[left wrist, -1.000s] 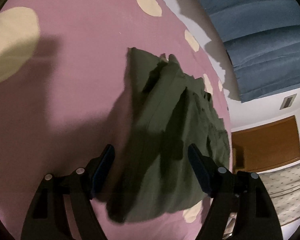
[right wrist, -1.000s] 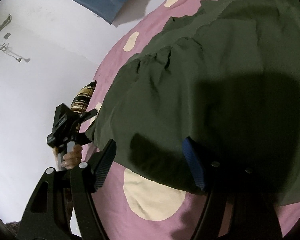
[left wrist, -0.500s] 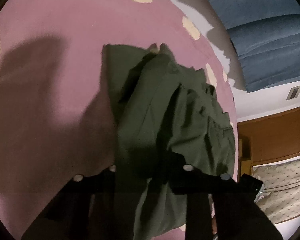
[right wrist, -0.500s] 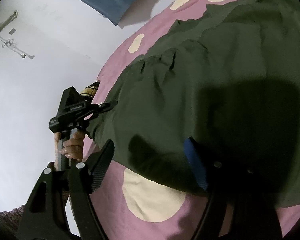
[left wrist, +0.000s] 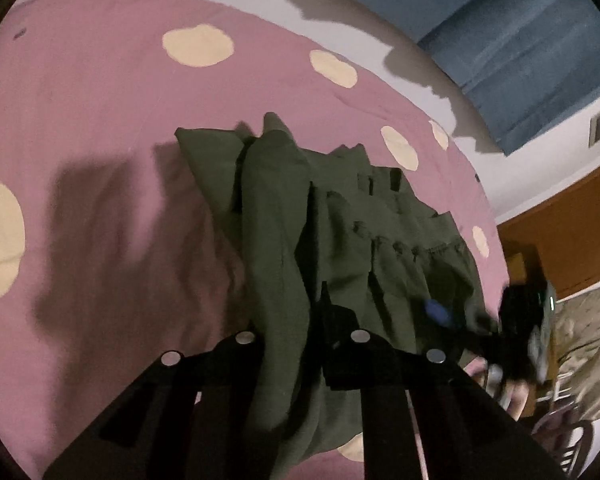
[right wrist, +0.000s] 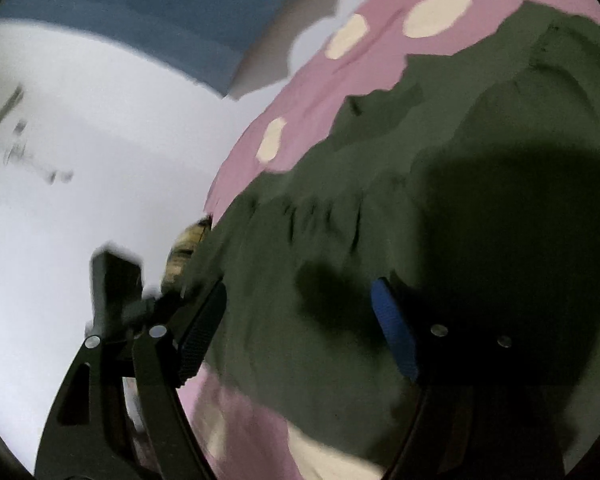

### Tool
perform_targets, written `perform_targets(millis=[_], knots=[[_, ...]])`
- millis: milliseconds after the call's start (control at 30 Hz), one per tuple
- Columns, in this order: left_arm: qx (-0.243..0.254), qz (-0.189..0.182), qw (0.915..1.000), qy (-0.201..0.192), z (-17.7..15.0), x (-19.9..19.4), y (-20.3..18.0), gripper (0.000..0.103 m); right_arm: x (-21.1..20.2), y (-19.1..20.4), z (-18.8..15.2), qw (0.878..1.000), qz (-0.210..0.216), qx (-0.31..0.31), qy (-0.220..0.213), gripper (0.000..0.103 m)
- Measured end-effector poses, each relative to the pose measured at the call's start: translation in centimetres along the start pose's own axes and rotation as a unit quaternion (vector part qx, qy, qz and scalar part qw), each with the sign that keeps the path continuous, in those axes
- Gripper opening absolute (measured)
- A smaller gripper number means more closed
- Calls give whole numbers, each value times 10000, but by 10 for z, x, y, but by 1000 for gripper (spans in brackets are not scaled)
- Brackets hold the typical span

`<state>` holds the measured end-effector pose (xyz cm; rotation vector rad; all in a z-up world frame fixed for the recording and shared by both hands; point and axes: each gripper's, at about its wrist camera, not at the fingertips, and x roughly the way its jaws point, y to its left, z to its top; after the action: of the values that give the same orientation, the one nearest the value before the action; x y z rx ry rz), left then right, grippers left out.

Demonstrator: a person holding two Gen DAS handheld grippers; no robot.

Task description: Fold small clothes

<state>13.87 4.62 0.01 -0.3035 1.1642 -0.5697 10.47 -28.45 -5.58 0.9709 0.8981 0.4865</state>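
A dark green garment (left wrist: 340,216) lies crumpled on a pink bedspread (left wrist: 100,100) with cream dots. My left gripper (left wrist: 296,332) is closing its jaws on a fold of the garment's near edge, and the pinched cloth hangs lifted between them. In the right wrist view the garment (right wrist: 420,140) fills the right side. My right gripper (right wrist: 296,320) stands open at the garment's hem, its black and blue fingers on either side of the cloth without pressing on it. The left gripper (right wrist: 116,288) shows blurred at the left of that view. The right gripper's blue pad (left wrist: 436,312) appears in the left wrist view.
The bedspread (right wrist: 340,76) ends at a white wall (right wrist: 80,160) with a blue curtain (left wrist: 500,20) above. A brown wooden panel (left wrist: 572,232) and patterned bedding (left wrist: 580,360) lie beyond the bed's right edge. A striped object (right wrist: 188,248) sits at the bed's edge.
The left gripper has shut on the garment's near edge and risen, pulling the cloth up off the bed. The right gripper has shifted along the hem and stays open.
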Motion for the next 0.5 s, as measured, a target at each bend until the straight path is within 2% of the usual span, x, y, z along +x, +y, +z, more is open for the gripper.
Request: perform_targets(millis=[67,200,267,367,500], knots=[[69,33,10000,3,1,-2,-5,14,15,-7,21,9995,179,254,22,75],[140,52,9999,-5,3,-4,-11,14,49,-29,43,9965,-62,799,243,75],[155,82,9998,12,4,-3,-17,14,54,-31,45,9960,-116,844,270,75],[235,126,9996,-3,6,-7,-28,14,35,-16,38,9977,90,667,111,75],[366,186,9992,-22,8,-13,-45,14,0,-5,0,9978,426,492,121,75]])
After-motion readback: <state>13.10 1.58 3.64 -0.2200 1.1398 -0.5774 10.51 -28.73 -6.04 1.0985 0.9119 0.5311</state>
